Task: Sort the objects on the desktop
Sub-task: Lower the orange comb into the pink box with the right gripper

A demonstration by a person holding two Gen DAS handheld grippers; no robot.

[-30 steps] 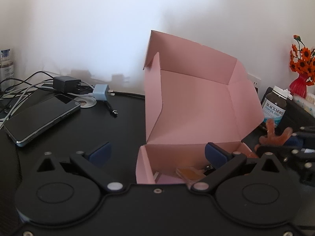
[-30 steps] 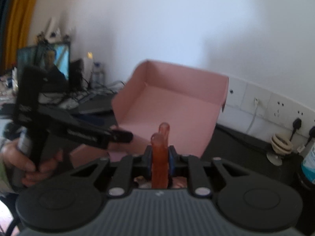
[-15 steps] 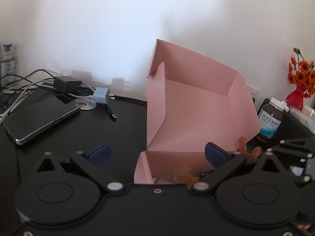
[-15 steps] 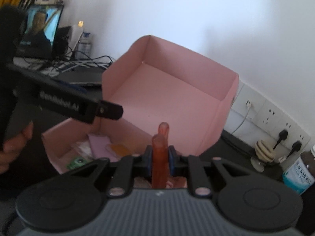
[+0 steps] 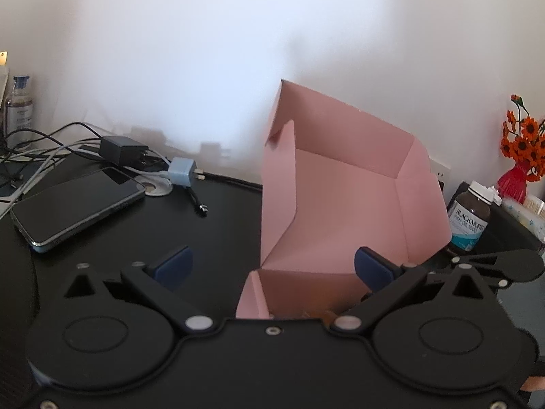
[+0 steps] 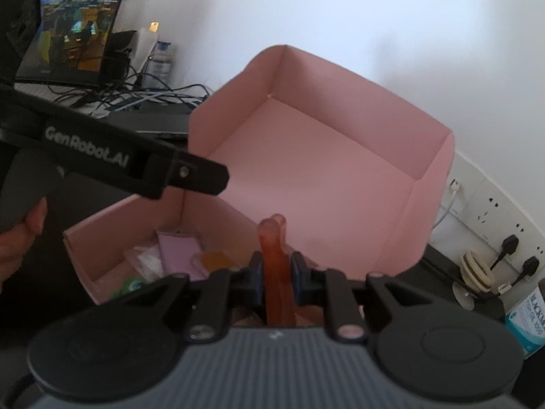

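Clamped in the right gripper (image 6: pixel 276 281), an orange translucent clip (image 6: pixel 275 266) is held over the pink box (image 6: pixel 327 177) for dropping; the left gripper (image 5: pixel 272 266) is kept spread, empty.

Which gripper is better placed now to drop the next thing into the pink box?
The right gripper: it is shut on the orange clip above the pink box. The left gripper is open and empty.
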